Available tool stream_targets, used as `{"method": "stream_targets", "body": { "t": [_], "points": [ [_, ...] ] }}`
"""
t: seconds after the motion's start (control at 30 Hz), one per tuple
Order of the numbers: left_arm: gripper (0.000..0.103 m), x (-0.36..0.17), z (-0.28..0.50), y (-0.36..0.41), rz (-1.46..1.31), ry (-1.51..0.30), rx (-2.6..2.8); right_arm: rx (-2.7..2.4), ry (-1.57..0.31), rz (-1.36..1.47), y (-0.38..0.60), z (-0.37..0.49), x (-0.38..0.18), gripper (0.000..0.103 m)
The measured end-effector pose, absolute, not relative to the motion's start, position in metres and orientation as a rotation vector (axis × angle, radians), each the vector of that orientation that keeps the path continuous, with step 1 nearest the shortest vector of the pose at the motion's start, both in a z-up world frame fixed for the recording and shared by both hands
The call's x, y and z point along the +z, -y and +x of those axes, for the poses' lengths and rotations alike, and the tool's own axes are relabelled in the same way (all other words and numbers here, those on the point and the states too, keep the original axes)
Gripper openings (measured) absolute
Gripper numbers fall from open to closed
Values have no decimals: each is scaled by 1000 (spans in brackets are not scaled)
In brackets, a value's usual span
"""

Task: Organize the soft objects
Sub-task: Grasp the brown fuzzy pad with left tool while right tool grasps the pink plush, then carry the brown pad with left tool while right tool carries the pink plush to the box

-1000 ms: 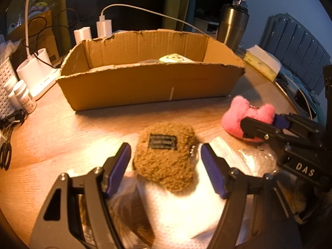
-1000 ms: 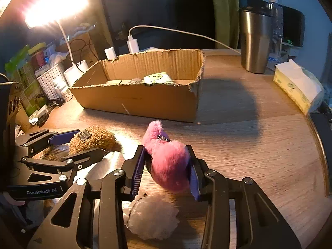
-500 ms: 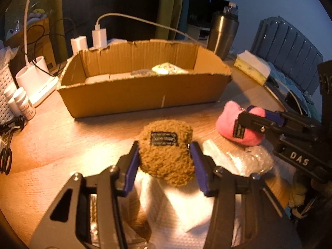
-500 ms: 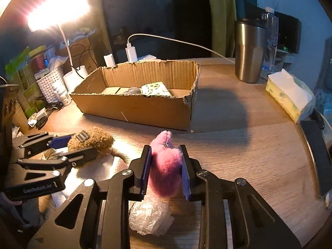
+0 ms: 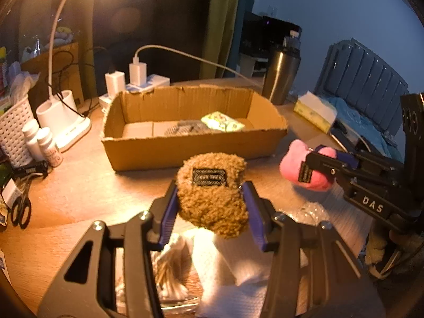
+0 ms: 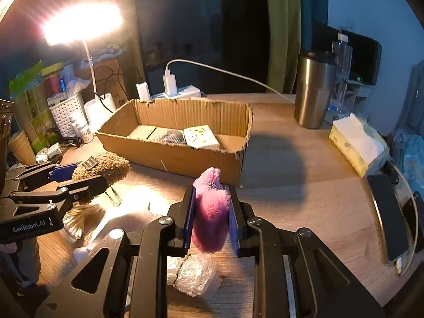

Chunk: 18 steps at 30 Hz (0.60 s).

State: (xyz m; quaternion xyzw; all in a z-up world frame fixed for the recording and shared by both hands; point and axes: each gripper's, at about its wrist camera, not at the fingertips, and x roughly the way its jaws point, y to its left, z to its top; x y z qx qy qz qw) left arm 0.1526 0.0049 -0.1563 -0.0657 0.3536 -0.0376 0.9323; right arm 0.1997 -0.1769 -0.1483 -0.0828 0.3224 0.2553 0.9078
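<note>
My left gripper (image 5: 210, 206) is shut on a brown fuzzy plush (image 5: 212, 196) with a black label, held above the table. It also shows in the right wrist view (image 6: 103, 165). My right gripper (image 6: 212, 212) is shut on a pink plush (image 6: 212, 212), lifted off the table; the pink plush shows in the left wrist view (image 5: 304, 171) too. An open cardboard box (image 5: 193, 148) stands just beyond both plushes and holds a patterned white-green soft item (image 5: 222, 122) and a grey one (image 5: 185, 128).
White paper towel (image 5: 238, 265) and a crumpled plastic wrap (image 6: 196, 273) lie under the grippers. A lamp base (image 5: 61, 122), bottles, basket and scissors (image 5: 21, 206) stand left. A steel tumbler (image 6: 314, 92), tissue pack (image 6: 357, 143) and phone (image 6: 389, 212) are right.
Both grippers closed on their plushes and lifted them off the table, rising higher and nearer the box.
</note>
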Motion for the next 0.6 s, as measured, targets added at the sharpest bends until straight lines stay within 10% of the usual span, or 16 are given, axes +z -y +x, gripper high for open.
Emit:
{"method": "stream_targets", "body": {
  "t": [0.6],
  "points": [
    [48, -132, 139, -32, -167, -646, -59, 541, -609, -216, 152, 189, -119, 24]
  ]
}}
